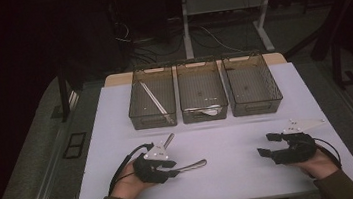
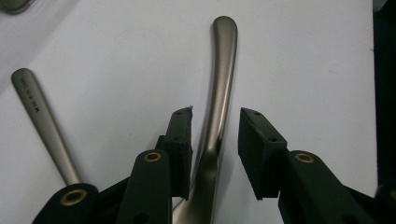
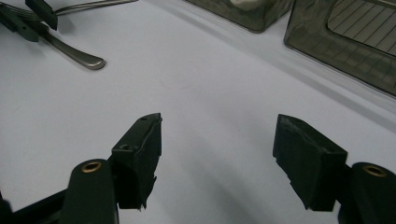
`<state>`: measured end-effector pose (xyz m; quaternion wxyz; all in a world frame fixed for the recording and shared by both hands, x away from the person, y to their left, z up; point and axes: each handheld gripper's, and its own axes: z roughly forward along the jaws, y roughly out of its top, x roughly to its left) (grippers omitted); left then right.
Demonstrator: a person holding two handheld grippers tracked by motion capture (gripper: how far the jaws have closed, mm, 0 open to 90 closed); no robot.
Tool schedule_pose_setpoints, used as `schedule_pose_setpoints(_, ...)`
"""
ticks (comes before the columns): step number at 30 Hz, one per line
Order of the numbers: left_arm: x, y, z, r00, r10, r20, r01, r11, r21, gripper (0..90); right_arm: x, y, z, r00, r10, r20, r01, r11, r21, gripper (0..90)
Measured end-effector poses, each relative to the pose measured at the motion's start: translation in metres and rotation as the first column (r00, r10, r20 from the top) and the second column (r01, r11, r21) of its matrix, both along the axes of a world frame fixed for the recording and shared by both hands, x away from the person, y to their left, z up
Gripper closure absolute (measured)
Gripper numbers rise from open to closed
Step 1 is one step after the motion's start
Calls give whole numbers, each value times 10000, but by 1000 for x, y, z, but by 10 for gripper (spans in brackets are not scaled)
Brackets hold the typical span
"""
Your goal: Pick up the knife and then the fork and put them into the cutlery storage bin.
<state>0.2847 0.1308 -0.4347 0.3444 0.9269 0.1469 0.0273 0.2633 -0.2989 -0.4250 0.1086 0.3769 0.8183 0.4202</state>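
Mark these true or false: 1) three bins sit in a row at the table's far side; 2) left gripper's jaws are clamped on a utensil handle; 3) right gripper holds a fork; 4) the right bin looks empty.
1) True: three mesh bins stand side by side.
2) False: the left gripper has its jaws straddling the metal handle, with gaps on both sides.
3) False: the right gripper has open jaws with bare table between them.
4) True: the right bin shows nothing inside.
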Motion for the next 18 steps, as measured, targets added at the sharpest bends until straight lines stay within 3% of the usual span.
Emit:
schedule_pose_setpoints(6, 3, -2, -4, 9999, -20, -168, 22, 9999, 145, 701, 0, 0, 0, 10000, 20, -13, -20, 10000, -16, 324)
schedule_pose_setpoints(10, 1, -7, -2, 9997, -225, 53, 221, 9981, 582, 728, 0, 0, 0, 10000, 69, 20, -69, 10000, -13, 324)
schedule_pose_setpoints(18, -1, -11, -1, 10000, -10, -57, 13, 9979, 647, 766, 0, 1, -1, 9999, 90, -47, -91, 9999, -46, 324)
